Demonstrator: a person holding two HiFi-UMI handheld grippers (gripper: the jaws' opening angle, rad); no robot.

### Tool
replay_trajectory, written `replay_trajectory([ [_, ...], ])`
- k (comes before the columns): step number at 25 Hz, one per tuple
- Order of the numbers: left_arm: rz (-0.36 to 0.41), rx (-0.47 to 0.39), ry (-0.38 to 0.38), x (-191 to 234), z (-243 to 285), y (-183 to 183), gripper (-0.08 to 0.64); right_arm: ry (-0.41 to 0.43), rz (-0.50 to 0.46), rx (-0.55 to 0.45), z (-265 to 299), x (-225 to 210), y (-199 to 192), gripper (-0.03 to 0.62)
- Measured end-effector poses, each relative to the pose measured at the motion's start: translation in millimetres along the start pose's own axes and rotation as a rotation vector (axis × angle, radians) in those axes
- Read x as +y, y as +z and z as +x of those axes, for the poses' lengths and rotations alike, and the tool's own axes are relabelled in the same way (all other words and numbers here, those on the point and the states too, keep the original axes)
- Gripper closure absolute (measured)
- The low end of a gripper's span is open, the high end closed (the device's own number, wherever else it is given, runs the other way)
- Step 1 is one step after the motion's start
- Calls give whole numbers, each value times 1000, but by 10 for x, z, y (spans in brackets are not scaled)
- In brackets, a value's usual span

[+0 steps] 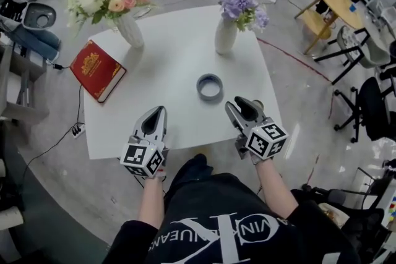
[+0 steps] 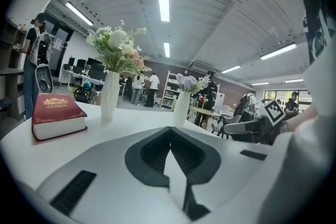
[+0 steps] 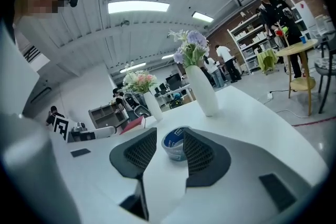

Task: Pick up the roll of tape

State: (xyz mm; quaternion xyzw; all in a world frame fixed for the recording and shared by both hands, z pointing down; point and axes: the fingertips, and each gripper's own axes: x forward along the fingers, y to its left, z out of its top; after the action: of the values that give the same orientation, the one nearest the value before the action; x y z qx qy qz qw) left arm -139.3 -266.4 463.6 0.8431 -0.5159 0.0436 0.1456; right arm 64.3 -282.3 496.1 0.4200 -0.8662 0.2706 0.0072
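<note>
The roll of tape [image 1: 210, 87], grey-blue, lies flat on the white table [image 1: 173, 59], a little right of centre. In the right gripper view the roll of tape [image 3: 175, 145] shows just beyond and between the two spread jaws. My right gripper [image 1: 240, 103] is open and sits close behind the roll, without touching it. My left gripper [image 1: 161, 110] hovers over the table's front edge to the left, its jaws shut with nothing between them. In its own view the left gripper [image 2: 170, 134] has its dark pads pressed together.
A red book [image 1: 98, 69] lies at the table's left corner. A white vase with pink and white flowers [image 1: 131, 29] stands behind it, and a vase of purple flowers [image 1: 226, 34] stands just beyond the tape. A round wooden table [image 1: 337, 0] and chairs stand to the right.
</note>
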Motion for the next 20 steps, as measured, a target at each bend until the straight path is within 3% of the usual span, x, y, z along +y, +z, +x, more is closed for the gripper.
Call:
replay_trajectory([
  [12,4,41,-80,261,613,45,560,-49,13,161,670,-301,-46,441],
  [20,-6,57,-130,302,877,26,560,-109,-34,298,1004,-479,-166,445],
])
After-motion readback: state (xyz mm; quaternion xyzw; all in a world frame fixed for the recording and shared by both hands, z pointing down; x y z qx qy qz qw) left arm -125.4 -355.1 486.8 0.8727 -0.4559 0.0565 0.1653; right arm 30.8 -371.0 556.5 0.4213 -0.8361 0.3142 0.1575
